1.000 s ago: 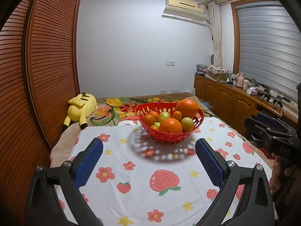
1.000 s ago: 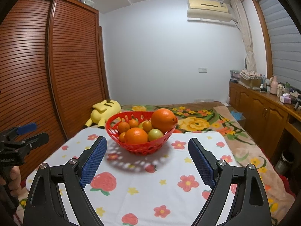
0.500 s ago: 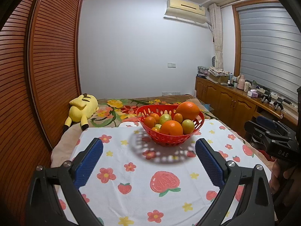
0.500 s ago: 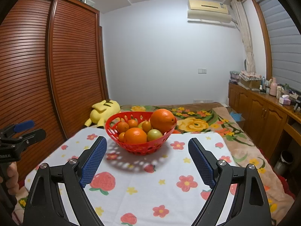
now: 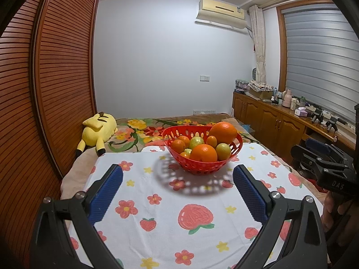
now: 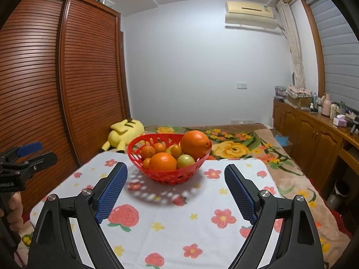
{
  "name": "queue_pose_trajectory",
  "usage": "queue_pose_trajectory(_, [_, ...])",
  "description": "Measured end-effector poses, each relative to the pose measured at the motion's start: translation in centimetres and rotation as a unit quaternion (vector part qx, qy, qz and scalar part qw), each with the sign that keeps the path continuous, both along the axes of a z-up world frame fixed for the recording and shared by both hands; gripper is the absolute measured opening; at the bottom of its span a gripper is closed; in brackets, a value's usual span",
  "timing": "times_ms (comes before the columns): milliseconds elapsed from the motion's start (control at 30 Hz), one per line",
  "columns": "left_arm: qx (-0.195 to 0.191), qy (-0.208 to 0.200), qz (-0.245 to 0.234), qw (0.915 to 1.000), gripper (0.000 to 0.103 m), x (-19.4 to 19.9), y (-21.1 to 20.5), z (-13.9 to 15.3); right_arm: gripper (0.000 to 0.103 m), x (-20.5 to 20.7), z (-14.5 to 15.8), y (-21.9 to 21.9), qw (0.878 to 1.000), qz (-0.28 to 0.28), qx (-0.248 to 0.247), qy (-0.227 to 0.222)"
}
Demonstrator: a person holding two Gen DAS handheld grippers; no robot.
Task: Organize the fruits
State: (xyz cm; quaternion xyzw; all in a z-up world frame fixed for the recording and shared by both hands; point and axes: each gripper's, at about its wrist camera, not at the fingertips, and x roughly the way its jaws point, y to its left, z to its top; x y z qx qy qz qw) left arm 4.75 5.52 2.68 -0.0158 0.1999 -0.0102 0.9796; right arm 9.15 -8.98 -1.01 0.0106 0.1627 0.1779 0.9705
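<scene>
A red perforated basket stands on a white floral tablecloth; it also shows in the right wrist view. It holds several oranges and green fruits; a large orange sits on top at its right. My left gripper is open and empty, short of the basket. My right gripper is open and empty, also short of the basket. Each gripper shows at the edge of the other's view: the right one, the left one.
A yellow plush toy lies on a flowered bedspread behind the table. A slatted wooden wardrobe stands at the left. A wooden cabinet with small items runs along the right wall.
Both grippers have drawn back and tilted up slightly, so the basket sits a little farther and higher in view. Both stay open and empty.
</scene>
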Motion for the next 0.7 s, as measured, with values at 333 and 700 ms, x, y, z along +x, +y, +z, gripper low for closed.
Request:
queue_pose_trajectory(333, [0.001,-0.004,-0.002,1.0000,0.100,-0.40,-0.36,0.34,0.090,-0.02,0.09,0.05,1.000,0.001,0.000,-0.001])
queue_pose_trajectory(700, [-0.001,-0.005,-0.003,1.0000,0.100,-0.48,-0.40,0.34,0.090,-0.08,0.10,0.07,1.000,0.002,0.000,-0.001])
